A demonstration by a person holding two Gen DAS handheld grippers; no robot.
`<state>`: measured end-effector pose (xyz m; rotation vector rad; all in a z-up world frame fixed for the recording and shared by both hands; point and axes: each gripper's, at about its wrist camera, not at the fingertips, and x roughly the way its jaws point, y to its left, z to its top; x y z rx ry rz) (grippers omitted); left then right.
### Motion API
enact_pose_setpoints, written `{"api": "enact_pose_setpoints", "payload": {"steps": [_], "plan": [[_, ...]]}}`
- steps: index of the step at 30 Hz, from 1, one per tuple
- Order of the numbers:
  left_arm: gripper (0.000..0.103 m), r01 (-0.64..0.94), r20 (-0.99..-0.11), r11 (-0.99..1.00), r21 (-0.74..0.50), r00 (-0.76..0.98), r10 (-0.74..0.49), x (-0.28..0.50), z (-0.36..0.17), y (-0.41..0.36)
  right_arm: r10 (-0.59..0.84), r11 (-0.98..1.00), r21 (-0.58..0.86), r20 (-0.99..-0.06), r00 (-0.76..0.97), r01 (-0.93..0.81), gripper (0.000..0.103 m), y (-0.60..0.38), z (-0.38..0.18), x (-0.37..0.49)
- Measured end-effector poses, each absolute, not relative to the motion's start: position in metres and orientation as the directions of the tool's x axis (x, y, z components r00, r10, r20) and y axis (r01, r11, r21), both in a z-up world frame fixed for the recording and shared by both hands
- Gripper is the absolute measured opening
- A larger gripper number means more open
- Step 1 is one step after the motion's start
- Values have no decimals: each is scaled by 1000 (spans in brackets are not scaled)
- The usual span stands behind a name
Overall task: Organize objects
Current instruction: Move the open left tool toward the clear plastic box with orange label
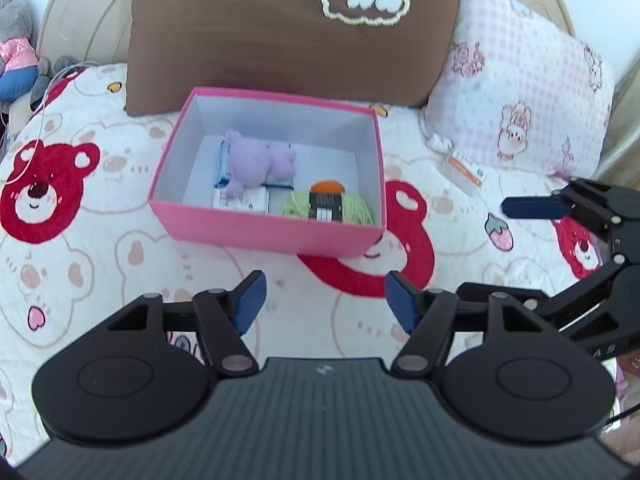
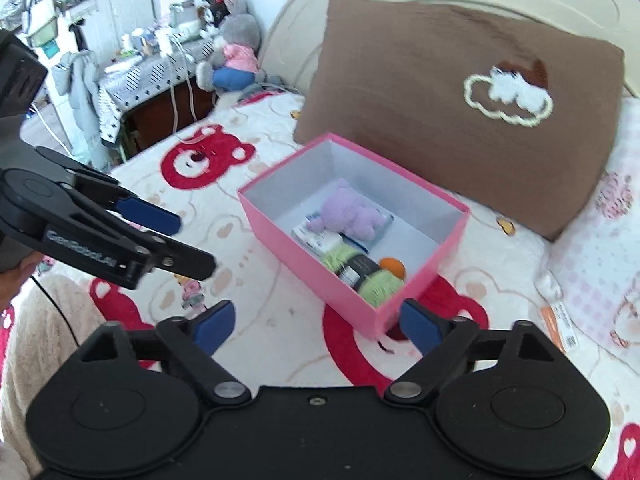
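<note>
A pink box [image 1: 256, 232] [image 2: 320, 280] sits open on the bear-print bed cover. Inside it lie a purple plush toy [image 1: 258, 160] [image 2: 348, 212], a green yarn skein [image 1: 326, 206] [image 2: 372, 280], an orange ball [image 1: 328, 187] [image 2: 393, 266] and small packets [image 1: 242, 200] [image 2: 316, 238]. My left gripper [image 1: 324, 304] is open and empty, just in front of the box; it also shows in the right wrist view [image 2: 188, 244]. My right gripper [image 2: 316, 322] is open and empty at the box's near corner; it shows at the right in the left wrist view [image 1: 536, 208].
A brown pillow [image 1: 292, 28] [image 2: 460, 108] leans behind the box, a pink checked pillow [image 1: 520, 92] to its right with a tag [image 1: 466, 168] on the cover. A grey plush doll [image 2: 234, 56] and a cluttered bedside table [image 2: 152, 60] stand at the far left.
</note>
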<state>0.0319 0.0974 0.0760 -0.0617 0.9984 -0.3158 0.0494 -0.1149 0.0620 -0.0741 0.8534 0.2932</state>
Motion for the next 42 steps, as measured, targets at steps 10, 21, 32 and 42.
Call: {"api": "enact_pose_setpoints", "payload": {"steps": [10,21,32,42], "plan": [[78,255,-851,948,-191,438,-289,21,55,76,199,969,66,-780,593,-238,94,-141,50,19],[83,284,-870,936,-210,382,-311,19,41,43,175,979,74,-777,605,-188,94,-170,44,-2],[89,307,-873,925,-223,359,-330,33,31,-1,147,988,89,-763,629,-123,94,-212,33,-18],[92,318,-851,907,-276,359,-384,59,28,-43,114,993,106,-735,669,-52,94,-259,21,-18]]}}
